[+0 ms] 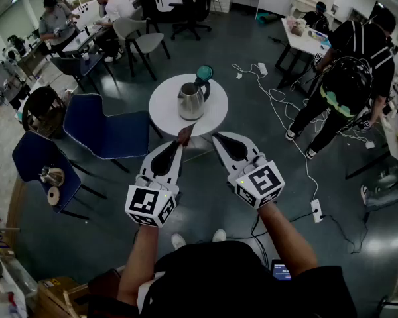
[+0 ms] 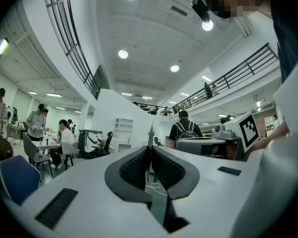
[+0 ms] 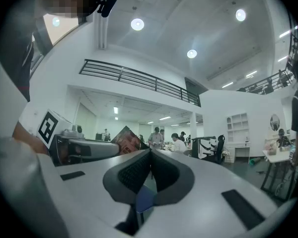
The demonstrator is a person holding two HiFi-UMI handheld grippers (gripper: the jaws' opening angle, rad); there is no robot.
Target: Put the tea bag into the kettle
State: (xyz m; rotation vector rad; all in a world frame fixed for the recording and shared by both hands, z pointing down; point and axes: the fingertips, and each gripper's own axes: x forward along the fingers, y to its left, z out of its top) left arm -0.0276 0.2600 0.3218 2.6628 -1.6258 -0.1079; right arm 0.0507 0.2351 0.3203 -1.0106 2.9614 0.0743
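Observation:
A steel kettle [image 1: 191, 100] stands on a small round white table [image 1: 215, 114], its teal lid [image 1: 204, 73] tipped open. My left gripper [image 1: 181, 144] is held in the air short of the table, shut on a brown tea bag packet [image 1: 185, 134] that sticks out past its tips. In the left gripper view the packet [image 2: 150, 133] shows edge-on as a thin blade between the closed pads. My right gripper [image 1: 217, 138] hovers beside the left one, shut with nothing in it. From the right gripper view the packet [image 3: 126, 139] shows at the left.
Two blue chairs [image 1: 106, 132] stand left of the table. A person with a backpack [image 1: 348, 78] stands at the right by a desk. White cables [image 1: 278, 105] and a power strip [image 1: 316, 210] lie on the dark floor. People sit at desks at the back left.

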